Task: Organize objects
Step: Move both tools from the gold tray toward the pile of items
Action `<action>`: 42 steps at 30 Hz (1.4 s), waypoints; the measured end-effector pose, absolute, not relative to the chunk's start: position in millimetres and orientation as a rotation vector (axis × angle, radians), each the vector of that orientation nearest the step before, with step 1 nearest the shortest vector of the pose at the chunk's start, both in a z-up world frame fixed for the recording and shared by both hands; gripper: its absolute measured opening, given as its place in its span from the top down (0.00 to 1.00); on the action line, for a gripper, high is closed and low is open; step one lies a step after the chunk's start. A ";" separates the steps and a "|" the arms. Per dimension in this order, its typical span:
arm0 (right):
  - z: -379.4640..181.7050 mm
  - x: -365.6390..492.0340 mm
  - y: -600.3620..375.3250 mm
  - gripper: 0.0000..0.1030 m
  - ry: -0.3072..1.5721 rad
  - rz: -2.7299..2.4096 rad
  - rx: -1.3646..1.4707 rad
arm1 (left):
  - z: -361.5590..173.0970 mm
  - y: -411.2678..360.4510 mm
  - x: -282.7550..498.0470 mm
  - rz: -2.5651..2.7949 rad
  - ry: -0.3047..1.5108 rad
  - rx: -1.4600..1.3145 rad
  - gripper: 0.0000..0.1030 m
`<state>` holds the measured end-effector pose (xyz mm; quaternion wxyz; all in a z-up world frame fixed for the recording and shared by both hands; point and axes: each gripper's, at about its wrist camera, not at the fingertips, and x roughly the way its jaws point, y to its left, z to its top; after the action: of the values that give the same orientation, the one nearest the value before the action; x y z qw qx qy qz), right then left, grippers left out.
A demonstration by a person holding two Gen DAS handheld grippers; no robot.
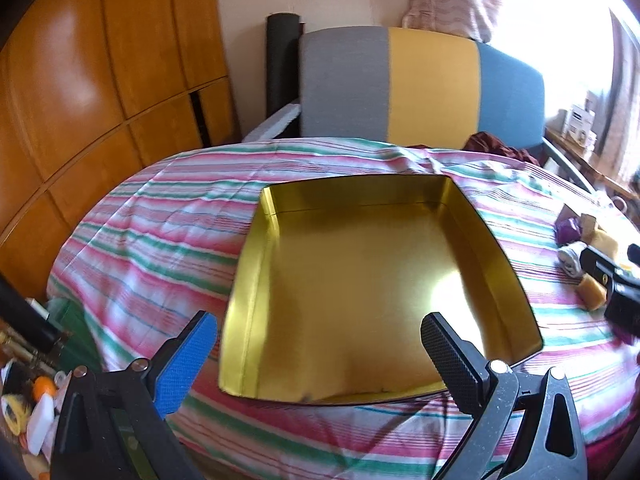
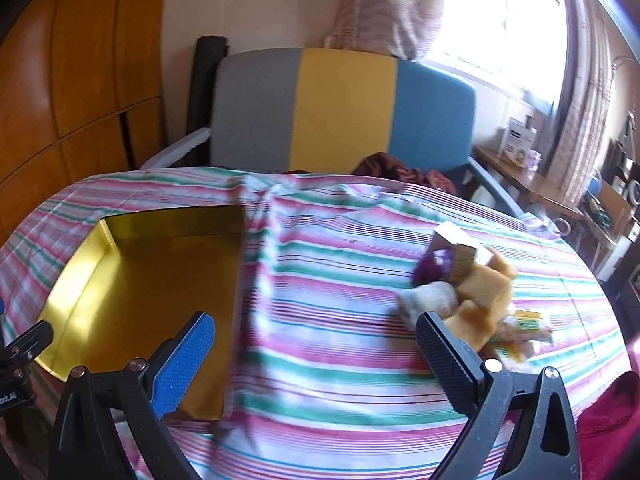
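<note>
A shallow gold tin box [image 1: 360,280] lies empty on the striped cloth; it also shows at the left of the right wrist view [image 2: 140,280]. My left gripper [image 1: 320,344] is open and empty, hovering over the box's near edge. A pile of small objects [image 2: 468,292], with a purple item, a white roll, tan soft pieces and a small cardboard box, lies on the cloth to the right; it shows at the right edge of the left wrist view [image 1: 588,248]. My right gripper [image 2: 316,344] is open and empty, just left of the pile.
The striped cloth [image 2: 340,264] covers a rounded table. A grey, yellow and blue chair [image 1: 420,88] stands behind it with dark red fabric [image 2: 400,172]. Wooden cabinets [image 1: 100,80] are at left. Clutter [image 1: 32,408] lies low at left. A side table [image 2: 528,184] stands at right.
</note>
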<state>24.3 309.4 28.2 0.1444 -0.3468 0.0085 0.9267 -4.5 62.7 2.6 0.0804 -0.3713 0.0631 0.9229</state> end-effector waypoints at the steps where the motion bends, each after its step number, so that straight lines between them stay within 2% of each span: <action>1: 29.1 25.2 317.1 0.00 0.037 2.661 -1.000 | 2.6 66.3 -4.9 2.745 0.189 -1.104 0.00; 12: 42.6 56.3 444.5 0.00 0.300 2.445 -0.967 | 3.8 109.2 -11.5 2.500 0.124 -1.102 0.00; 21: 24.9 96.4 531.4 0.00 0.509 2.229 -0.885 | 15.5 183.0 -16.8 2.360 0.250 -1.030 0.00; 28: 15.9 116.9 553.7 0.00 0.682 2.189 -0.786 | 12.6 265.9 -7.6 2.189 0.409 -0.928 0.00; 35: 5.0 121.7 568.0 0.00 0.802 2.167 -0.789 | -1.4 327.6 -2.2 2.071 0.443 -0.921 0.01; 42: 2.4 128.0 572.4 0.00 0.855 2.161 -0.772 | -17.8 370.8 -4.5 1.973 0.487 -0.930 0.17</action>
<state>128.0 572.4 2.4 0.3394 -0.2964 0.3283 0.8301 -4.5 370.8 -17.8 0.4378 -0.3739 0.1959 0.7938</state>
